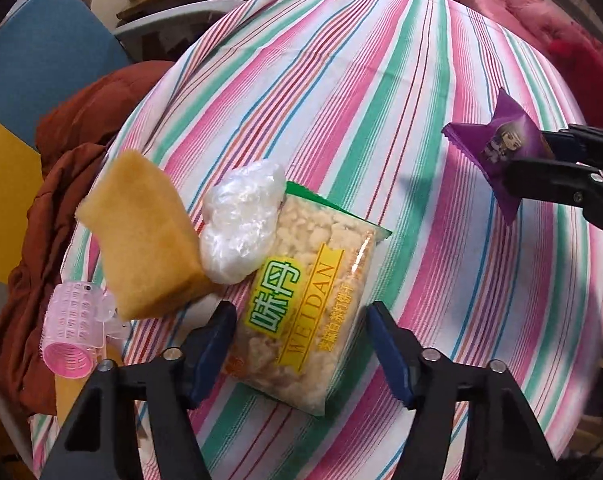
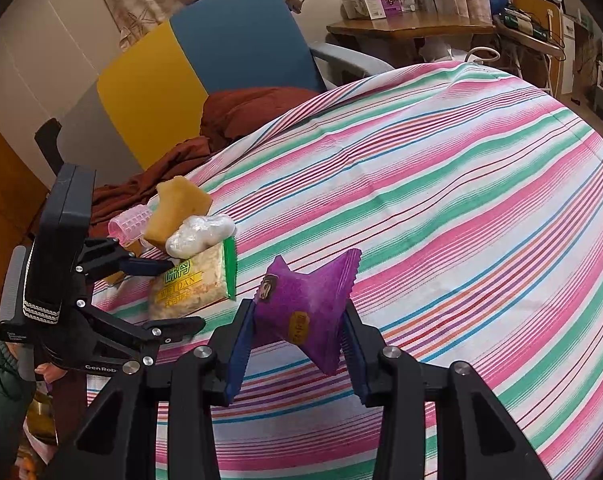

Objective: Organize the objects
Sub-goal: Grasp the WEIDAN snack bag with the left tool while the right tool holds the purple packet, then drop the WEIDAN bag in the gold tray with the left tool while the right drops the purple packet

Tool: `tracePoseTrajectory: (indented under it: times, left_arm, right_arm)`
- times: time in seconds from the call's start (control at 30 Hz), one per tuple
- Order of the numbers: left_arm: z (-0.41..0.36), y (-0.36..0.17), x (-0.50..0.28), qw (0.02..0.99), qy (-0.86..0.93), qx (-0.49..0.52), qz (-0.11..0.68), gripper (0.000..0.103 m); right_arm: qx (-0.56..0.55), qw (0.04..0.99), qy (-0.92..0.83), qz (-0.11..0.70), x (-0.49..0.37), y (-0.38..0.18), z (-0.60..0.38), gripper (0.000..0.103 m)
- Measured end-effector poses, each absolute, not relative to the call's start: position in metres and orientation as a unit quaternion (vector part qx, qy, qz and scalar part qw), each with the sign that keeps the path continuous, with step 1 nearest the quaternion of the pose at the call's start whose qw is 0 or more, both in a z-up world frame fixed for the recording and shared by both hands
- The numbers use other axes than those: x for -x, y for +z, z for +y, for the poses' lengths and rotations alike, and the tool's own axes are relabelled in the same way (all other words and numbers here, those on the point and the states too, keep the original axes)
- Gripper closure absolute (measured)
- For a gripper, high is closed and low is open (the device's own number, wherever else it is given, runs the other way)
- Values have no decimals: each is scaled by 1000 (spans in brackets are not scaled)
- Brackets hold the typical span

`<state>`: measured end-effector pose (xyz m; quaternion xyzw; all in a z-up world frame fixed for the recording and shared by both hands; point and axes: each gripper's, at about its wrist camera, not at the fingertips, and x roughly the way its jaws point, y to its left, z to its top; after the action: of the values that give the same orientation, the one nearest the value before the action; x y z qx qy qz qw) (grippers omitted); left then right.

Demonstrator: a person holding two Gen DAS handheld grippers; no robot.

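Observation:
My right gripper is shut on a purple snack packet and holds it above the striped tablecloth; the packet also shows at the right of the left wrist view. My left gripper is open, its jaws on either side of a clear cracker bag with a yellow-green label. A yellow sponge, a crumpled clear plastic bag and a pink hair roller lie bunched with it near the table's left edge. The same pile shows in the right wrist view, with the cracker bag nearest.
A rust-brown garment is heaped beside the table on a blue and yellow chair. A wooden side table with boxes stands behind. Pink bedding lies beyond the table's far right edge.

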<state>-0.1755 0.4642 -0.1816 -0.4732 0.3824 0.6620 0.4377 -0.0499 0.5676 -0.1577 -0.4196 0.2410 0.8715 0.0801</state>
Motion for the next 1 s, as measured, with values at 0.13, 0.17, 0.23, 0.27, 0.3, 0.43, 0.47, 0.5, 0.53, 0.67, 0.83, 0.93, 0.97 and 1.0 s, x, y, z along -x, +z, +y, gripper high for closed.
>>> tracePoseTrajectory:
  times: [0.13, 0.17, 0.23, 0.27, 0.3, 0.43, 0.47, 0.5, 0.53, 0.67, 0.83, 0.93, 0.97, 1.0]
  left_arm:
    - [462, -179, 169, 436, 668, 471, 377, 50]
    - [461, -179, 167, 435, 671, 467, 378, 51]
    - [460, -178, 164, 431, 677, 465, 375, 52]
    - [459, -178, 164, 430, 679, 466, 371, 53]
    - [458, -177, 163, 428, 682, 464, 370, 53]
    - [452, -173, 151, 405, 707, 442, 375, 54]
    - [449, -171, 149, 402, 711, 439, 374, 54]
    - [446, -168, 146, 399, 717, 437, 370, 54]
    - [442, -163, 142, 397, 722, 434, 364, 54]
    - [417, -136, 117, 376, 756, 401, 356, 54]
    - [353, -97, 92, 354, 798, 380, 307, 54]
    - [329, -79, 85, 330, 821, 369, 285, 53]
    - [309, -74, 93, 316, 833, 364, 273, 53]
    - [300, -70, 92, 304, 842, 358, 263, 53]
  right_arm:
    - [417, 79, 873, 240, 48, -156, 566, 61]
    - [416, 79, 874, 240, 48, -156, 565, 61]
    - [416, 80, 873, 240, 49, -155, 565, 61]
    - [415, 79, 874, 241, 49, -155, 564, 61]
    - [415, 79, 874, 241, 49, -155, 564, 61]
    - [415, 80, 875, 237, 46, -155, 561, 61]
    - [414, 79, 875, 239, 45, -155, 560, 61]
    - [414, 79, 875, 240, 44, -154, 559, 61]
    - [414, 80, 875, 239, 43, -154, 558, 61]
    - [410, 80, 877, 236, 33, -148, 549, 61]
    - [405, 66, 882, 231, 21, -137, 525, 61]
    - [402, 52, 888, 217, 16, -126, 504, 61]
    - [400, 47, 890, 216, 15, -122, 496, 61]
    - [398, 38, 891, 214, 15, -118, 487, 61]
